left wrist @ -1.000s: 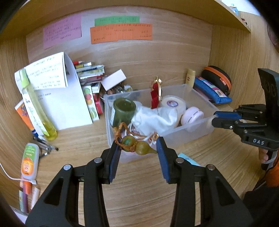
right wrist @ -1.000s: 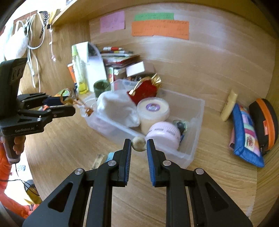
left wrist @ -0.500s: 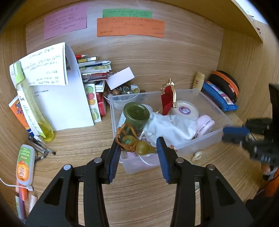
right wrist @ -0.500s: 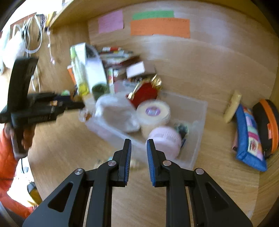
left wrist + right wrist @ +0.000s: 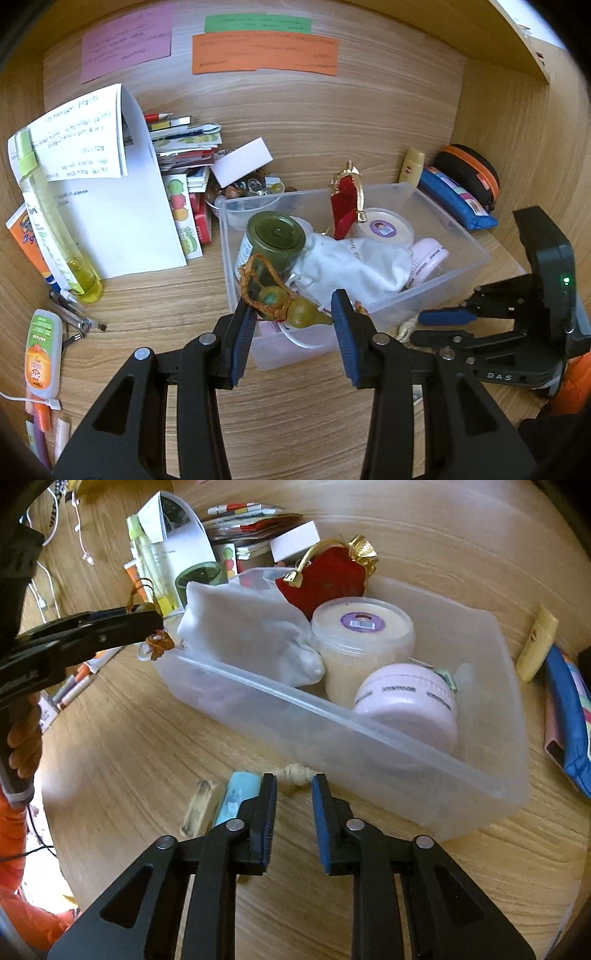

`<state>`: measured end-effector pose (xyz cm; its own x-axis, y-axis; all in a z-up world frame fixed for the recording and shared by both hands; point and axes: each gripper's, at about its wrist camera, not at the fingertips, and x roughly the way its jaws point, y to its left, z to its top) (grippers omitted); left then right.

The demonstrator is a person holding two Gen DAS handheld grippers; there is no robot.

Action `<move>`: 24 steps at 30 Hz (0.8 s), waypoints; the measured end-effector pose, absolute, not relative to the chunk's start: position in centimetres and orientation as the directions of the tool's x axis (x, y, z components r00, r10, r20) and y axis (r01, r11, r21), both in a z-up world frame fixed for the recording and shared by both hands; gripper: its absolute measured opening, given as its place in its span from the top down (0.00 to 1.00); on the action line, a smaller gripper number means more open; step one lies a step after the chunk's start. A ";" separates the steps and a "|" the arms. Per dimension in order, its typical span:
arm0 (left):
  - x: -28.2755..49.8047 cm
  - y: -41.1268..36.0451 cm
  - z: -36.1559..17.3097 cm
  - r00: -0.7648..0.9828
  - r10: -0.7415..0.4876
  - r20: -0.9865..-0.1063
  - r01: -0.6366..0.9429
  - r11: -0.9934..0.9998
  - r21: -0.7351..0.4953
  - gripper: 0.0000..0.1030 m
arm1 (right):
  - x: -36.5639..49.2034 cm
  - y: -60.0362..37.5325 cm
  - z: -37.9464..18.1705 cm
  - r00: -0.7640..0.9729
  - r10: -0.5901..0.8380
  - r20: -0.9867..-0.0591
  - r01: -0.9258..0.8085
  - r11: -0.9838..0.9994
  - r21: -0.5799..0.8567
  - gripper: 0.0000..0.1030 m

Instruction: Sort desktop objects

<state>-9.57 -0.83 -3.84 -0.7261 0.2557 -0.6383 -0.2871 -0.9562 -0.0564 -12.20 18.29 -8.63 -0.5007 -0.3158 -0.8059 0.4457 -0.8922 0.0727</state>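
Left claw [image 5: 291, 317] clamped on a gourd charm [image 5: 286, 308], poised over the near corner of the clear bin [image 5: 406, 746]. Right claw [image 5: 293, 788] opening, nothing pressed between its pads; small knotted bead [image 5: 293, 772] on the bench [image 5: 129, 746], just outside the bin's front wall.

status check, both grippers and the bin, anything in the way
Left gripper shut on gourd charm above clear bin. Right gripper opening, low over small beige shell on desk. Bin wall close beyond it.
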 end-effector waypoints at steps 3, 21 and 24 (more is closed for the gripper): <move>-9.6 -0.8 -4.0 -0.723 0.265 -0.638 -0.298 -0.953 -0.058 0.60 | -12.2 17.8 -8.8 -0.499 -0.307 -0.811 0.451 -0.890 0.060 0.73; -11.1 -0.9 -4.4 -0.705 0.294 -0.646 -0.327 -0.942 -0.072 0.60 | -11.5 16.1 -9.6 -0.533 -0.259 -0.806 0.364 -0.929 0.058 0.70; -11.6 -1.1 -4.7 -0.694 0.297 -0.656 -0.325 -0.942 -0.082 0.60 | -11.7 16.8 -9.4 -0.524 -0.293 -0.800 0.359 -0.928 0.105 0.71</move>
